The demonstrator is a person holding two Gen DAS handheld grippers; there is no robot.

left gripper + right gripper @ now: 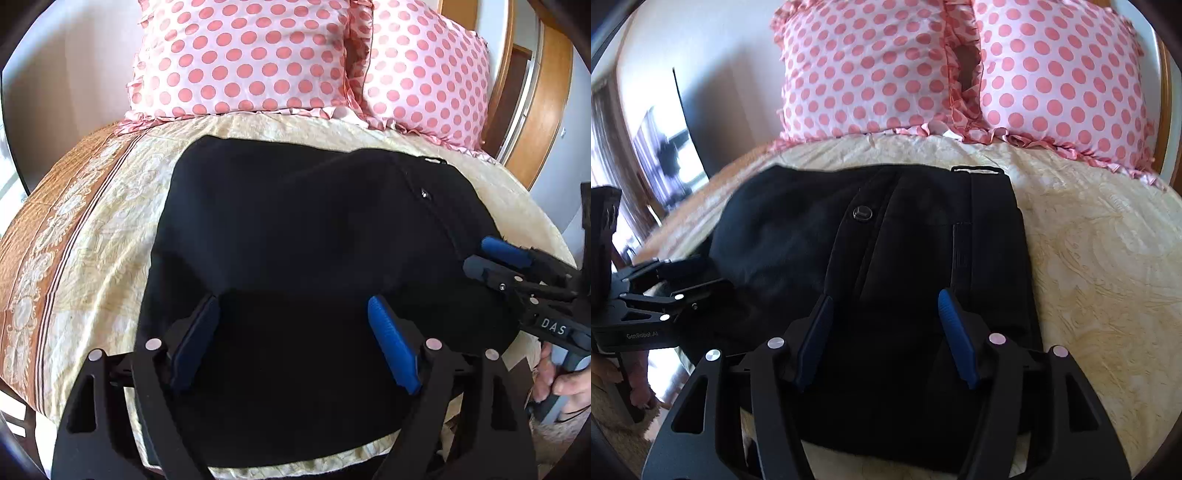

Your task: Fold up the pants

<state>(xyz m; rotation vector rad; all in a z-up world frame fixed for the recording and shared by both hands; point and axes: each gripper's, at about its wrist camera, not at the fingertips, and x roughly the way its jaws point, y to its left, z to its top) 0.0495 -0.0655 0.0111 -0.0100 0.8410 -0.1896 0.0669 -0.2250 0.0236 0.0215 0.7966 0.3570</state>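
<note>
Black pants (pixel 295 221) lie folded into a compact bundle on the cream bedspread (pixel 110 240). Their button (pixel 862 213) and waistband loop (pixel 977 169) face the pillows. My left gripper (pixel 293 301) hovers over the near left part of the bundle, its blue-padded jaws wide apart with nothing pinched. My right gripper (pixel 885 295) stands open over the near right part, by the waistband side. In the left wrist view the right gripper (pixel 495 258) enters from the right edge of the pants (pixel 849 258). The left gripper (pixel 687 273) shows at the bundle's left edge in the right wrist view.
Two pink polka-dot pillows (pixel 240 55) (pixel 1052 74) lean at the head of the bed. A wooden headboard (pixel 546 92) curves behind them on the right. The bedspread's orange patterned border (pixel 44 240) runs along the left. A person's hand (pixel 561 380) holds the right gripper's handle.
</note>
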